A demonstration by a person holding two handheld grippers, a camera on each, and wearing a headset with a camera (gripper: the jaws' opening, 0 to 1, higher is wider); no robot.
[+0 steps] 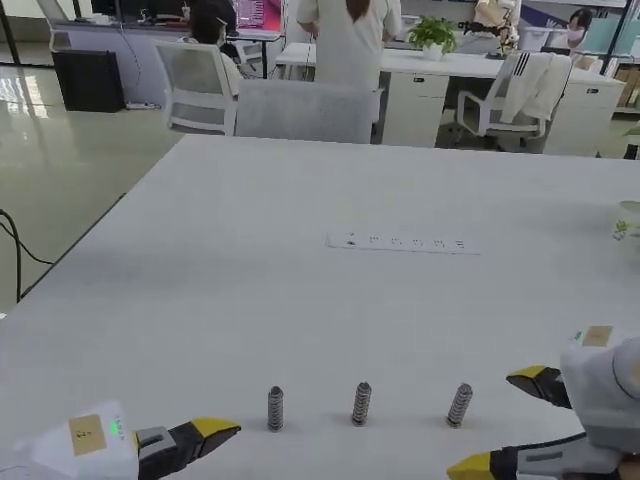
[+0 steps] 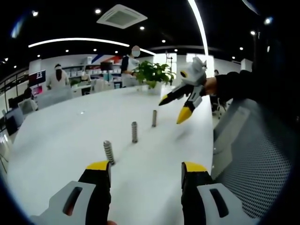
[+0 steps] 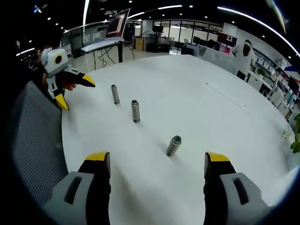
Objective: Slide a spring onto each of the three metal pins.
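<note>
Ahead of both claws, three springs stand upright in a row on the white table (image 1: 300,200), well apart from each other. The left gripper (image 2: 146,166) hovers above the tabletop with its yellow-tipped jaws spread apart and nothing between them. The left spring (image 2: 108,152) stands just ahead of its left jaw, the middle spring (image 2: 134,132) farther ahead, and the right spring (image 2: 154,118) beyond that, near the right gripper (image 3: 157,158). That claw is also wide apart and empty. The right spring sits just ahead of it, between the lines of its two jaws, and the other two run off ahead and to its left toward the left gripper. Whatever holds the coils upright is hidden inside them.
</note>
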